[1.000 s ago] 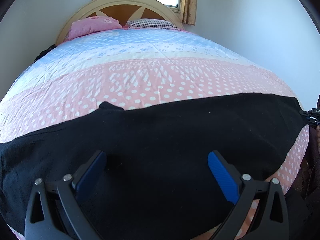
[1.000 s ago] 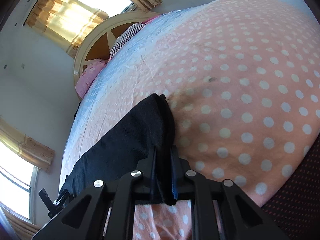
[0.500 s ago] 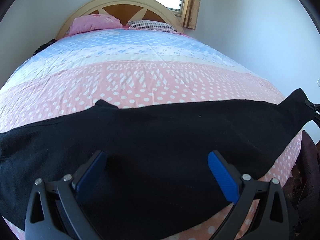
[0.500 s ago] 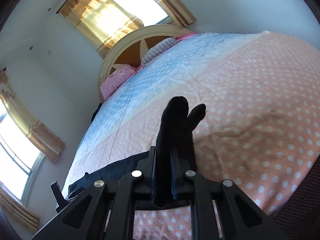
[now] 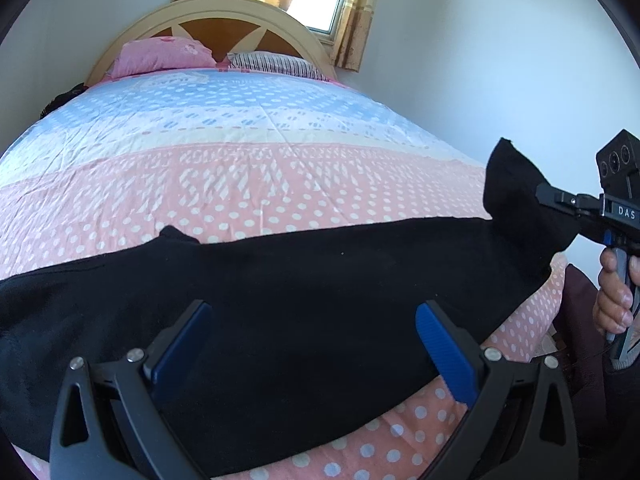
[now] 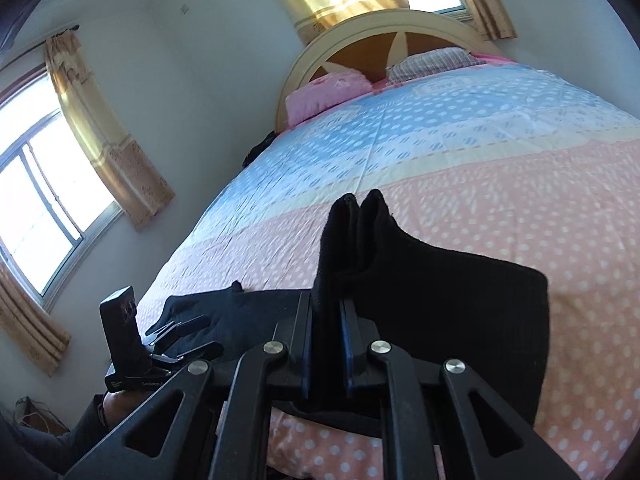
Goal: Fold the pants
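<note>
Black pants [image 5: 320, 280] lie across the foot of the pink dotted bed cover [image 5: 240, 184]. My left gripper [image 5: 316, 344] hangs open just over their middle, its blue pads [image 5: 444, 356] wide apart. At the right edge my right gripper [image 5: 556, 212], held by a hand [image 5: 612, 300], is shut on the pants' right end and holds it lifted off the bed. In the right wrist view the right gripper [image 6: 326, 312] pinches a doubled black fold of the pants [image 6: 440, 288] that stands up between its jaws. The left gripper [image 6: 212, 332] shows open at the far end.
A pink pillow [image 5: 160, 56] and a striped pillow [image 5: 276, 65] lie against the curved headboard [image 5: 224, 12]. Curtained windows [image 6: 48, 184] are behind and to the side. White walls flank the bed. Something dark maroon [image 5: 580, 320] stands by the bed's right corner.
The right gripper has lifted the pants' end off the bed and swung it up and towards the left gripper, rolling upright. The left gripper has stayed open and tilted up a little.
</note>
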`<act>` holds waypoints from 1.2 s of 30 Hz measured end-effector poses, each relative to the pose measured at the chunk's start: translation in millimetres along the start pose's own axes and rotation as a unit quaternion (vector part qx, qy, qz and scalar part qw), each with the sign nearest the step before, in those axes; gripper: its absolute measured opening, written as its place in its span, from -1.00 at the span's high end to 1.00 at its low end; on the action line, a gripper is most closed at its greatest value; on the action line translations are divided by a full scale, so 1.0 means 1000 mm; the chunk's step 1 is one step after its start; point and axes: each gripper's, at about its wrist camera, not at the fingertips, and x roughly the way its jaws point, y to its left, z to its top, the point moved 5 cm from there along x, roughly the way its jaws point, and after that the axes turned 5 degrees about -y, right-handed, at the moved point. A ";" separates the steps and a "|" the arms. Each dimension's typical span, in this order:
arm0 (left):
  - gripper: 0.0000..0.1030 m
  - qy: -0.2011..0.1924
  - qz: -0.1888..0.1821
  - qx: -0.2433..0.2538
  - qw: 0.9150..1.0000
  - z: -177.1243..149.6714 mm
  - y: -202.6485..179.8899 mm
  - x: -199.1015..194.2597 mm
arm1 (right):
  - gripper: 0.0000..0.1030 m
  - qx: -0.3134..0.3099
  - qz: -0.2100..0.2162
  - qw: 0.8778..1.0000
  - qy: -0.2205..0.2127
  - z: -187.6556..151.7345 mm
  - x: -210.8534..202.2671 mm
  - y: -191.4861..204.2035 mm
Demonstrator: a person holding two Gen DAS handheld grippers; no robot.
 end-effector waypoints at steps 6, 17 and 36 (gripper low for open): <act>-1.00 -0.001 -0.004 -0.011 1.000 0.000 0.003 -0.001 | 0.76 -0.044 0.012 0.997 0.063 -0.030 0.059 0.037; -1.00 0.010 -0.055 -0.008 0.998 0.002 -0.018 0.008 | 0.16 -0.073 0.036 0.986 0.143 -0.074 0.080 0.021; 0.41 0.096 -0.101 -0.004 0.990 0.003 -0.083 0.068 | 0.00 0.058 0.004 0.998 -0.022 -0.042 -0.015 -0.075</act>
